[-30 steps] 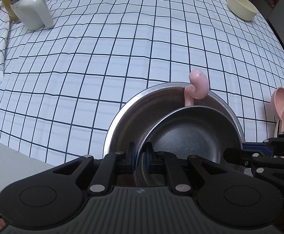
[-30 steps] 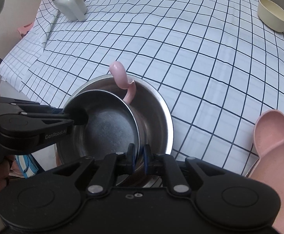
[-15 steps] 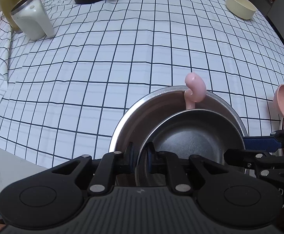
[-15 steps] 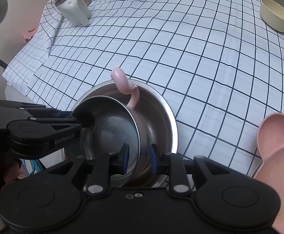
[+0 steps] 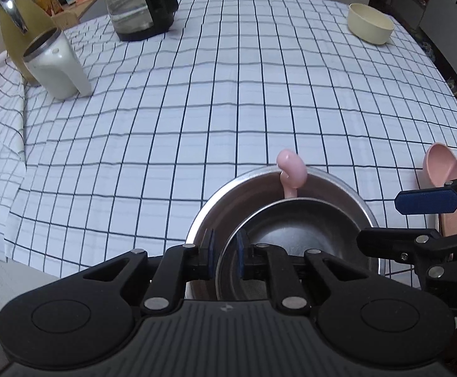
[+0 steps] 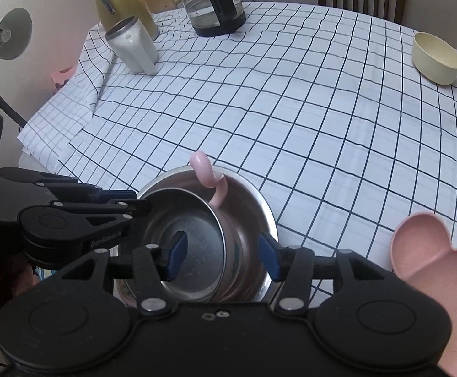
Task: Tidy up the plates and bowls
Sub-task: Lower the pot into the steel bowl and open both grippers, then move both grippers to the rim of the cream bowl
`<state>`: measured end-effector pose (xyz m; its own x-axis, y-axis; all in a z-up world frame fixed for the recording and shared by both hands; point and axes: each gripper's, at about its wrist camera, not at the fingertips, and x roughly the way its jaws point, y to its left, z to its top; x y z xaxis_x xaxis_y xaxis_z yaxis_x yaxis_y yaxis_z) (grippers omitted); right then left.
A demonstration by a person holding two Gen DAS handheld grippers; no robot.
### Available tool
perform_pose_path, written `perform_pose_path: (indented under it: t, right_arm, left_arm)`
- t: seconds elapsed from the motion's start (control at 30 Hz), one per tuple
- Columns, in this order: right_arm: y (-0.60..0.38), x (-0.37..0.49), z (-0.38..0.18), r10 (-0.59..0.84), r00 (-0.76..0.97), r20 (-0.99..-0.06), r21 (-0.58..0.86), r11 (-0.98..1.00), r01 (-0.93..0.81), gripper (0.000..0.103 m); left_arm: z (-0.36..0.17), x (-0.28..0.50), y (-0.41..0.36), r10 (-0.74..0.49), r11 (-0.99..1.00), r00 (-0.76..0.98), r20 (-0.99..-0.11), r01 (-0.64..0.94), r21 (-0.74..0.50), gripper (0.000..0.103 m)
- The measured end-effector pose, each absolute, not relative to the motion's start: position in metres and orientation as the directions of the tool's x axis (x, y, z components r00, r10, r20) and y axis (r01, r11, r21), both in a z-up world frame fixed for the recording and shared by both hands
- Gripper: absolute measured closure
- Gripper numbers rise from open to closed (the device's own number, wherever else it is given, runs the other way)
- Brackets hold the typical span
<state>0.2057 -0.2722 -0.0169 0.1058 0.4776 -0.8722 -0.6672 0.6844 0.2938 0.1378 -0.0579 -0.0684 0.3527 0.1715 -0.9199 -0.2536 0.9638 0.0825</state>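
A small steel bowl (image 5: pixel 294 229) sits tilted inside a larger steel bowl (image 5: pixel 225 198) at the table's near edge; a pink spoon handle (image 5: pixel 291 169) sticks up between them at the far rim. My left gripper (image 5: pixel 225 253) has its jaws slightly parted around the small bowl's rim. My right gripper (image 6: pixel 222 251) is open, its blue pads wide apart over both bowls (image 6: pixel 194 245). It also shows in the left wrist view (image 5: pixel 416 220). A pink heart-shaped plate (image 6: pixel 432 257) lies to the right. A cream bowl (image 6: pixel 435 58) stands at the far right.
On the checked tablecloth at the back left stand a white jug (image 5: pixel 56 66), a yellow pitcher (image 5: pixel 18 31) and a glass coffee pot (image 5: pixel 140 3). A desk lamp (image 6: pixel 5 37) stands off the table's left side. Chairs are behind the table.
My right gripper has opened from shut on the bowl rim to wide open. My left gripper's jaws have parted slightly. Both grippers have risen and pulled back.
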Motion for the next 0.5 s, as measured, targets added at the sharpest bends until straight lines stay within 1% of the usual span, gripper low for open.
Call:
perform_pose_path:
  t: [0.1, 0.3, 0.37, 0.4, 0.43, 0.47, 0.5]
  right_arm:
    - [-0.277, 0.208, -0.011, 0.493, 0.122, -0.862, 0.297, 0.684, -0.666, 0.046]
    - [-0.288, 0.215, 0.009, 0.529, 0.162, -0.833, 0.3, 0.678, -0.671, 0.041]
    - [-0.294, 0.219, 0.018, 0.541, 0.186, -0.82, 0.294, 0.678, -0.674, 0.039]
    - [-0.298, 0.222, 0.022, 0.547, 0.198, -0.814, 0.292, 0.679, -0.674, 0.038]
    - [-0.301, 0.225, 0.027, 0.55, 0.212, -0.808, 0.289, 0.682, -0.672, 0.038]
    - [-0.305, 0.229, 0.031, 0.554, 0.226, -0.801, 0.287, 0.687, -0.667, 0.036]
    - [-0.309, 0.232, 0.035, 0.557, 0.241, -0.795, 0.285, 0.694, -0.661, 0.033]
  left_arm:
    - [-0.055, 0.139, -0.062, 0.189, 0.965, 0.391, -0.901, -0.245, 0.096, 0.09]
    - [-0.029, 0.151, -0.072, 0.176, 0.972, 0.462, -0.869, -0.223, 0.078, 0.09]
    - [-0.022, 0.158, -0.077, 0.165, 0.976, 0.487, -0.858, -0.207, 0.07, 0.087]
    - [-0.018, 0.163, -0.079, 0.158, 0.978, 0.501, -0.851, -0.2, 0.063, 0.081]
    - [-0.015, 0.167, -0.081, 0.151, 0.979, 0.513, -0.845, -0.194, 0.057, 0.072]
    - [-0.012, 0.172, -0.084, 0.145, 0.981, 0.527, -0.837, -0.186, 0.053, 0.067]
    - [-0.008, 0.177, -0.087, 0.14, 0.983, 0.545, -0.826, -0.178, 0.049, 0.051]
